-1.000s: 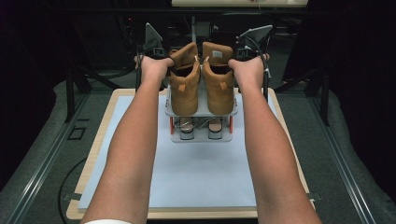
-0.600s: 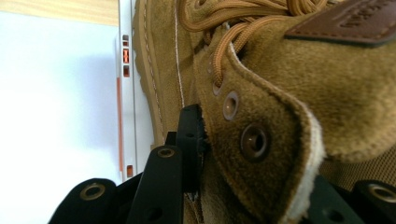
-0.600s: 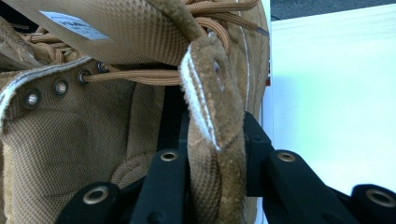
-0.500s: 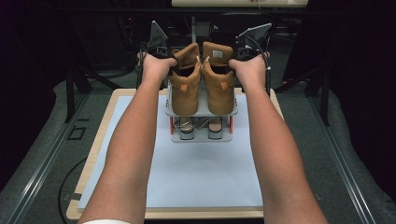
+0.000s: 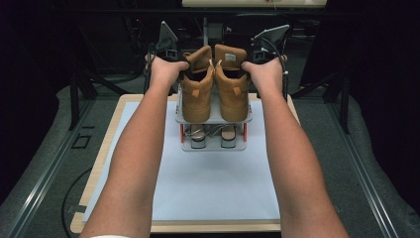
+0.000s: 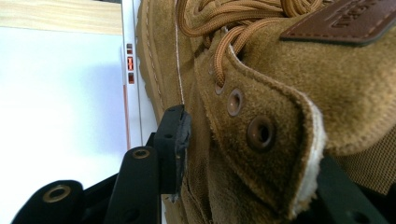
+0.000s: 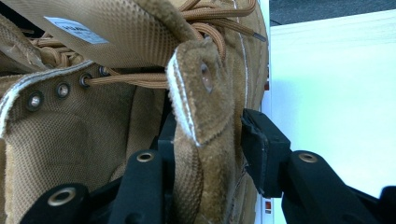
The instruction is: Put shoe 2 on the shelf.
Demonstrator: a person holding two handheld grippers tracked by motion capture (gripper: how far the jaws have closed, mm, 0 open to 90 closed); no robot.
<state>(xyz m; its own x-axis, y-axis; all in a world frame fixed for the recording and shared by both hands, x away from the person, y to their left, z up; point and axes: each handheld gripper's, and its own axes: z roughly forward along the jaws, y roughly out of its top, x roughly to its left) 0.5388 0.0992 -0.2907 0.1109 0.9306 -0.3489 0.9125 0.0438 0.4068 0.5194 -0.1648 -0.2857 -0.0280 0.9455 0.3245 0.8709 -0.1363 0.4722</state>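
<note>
Boots sit on a rack, each collar pinched by a hand-held gripper

Bright w/ glare on white mat, dark surroundings, close-ups soft.

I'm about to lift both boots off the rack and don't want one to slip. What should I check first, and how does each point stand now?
1. Left gripper straddles the left boot collar: ok, a jaw on each side.
2. Right gripper around the right boot collar edge: ok, though the outer pad shows a small gap.
3. Both grips fully clamped: cannot tell.
4. Boots upright on the rack top shelf: ok.
5. Laces free of the jaws: ok for those in sight.
6. Shoes on the lower shelf clear of the boots: ok.
</note>
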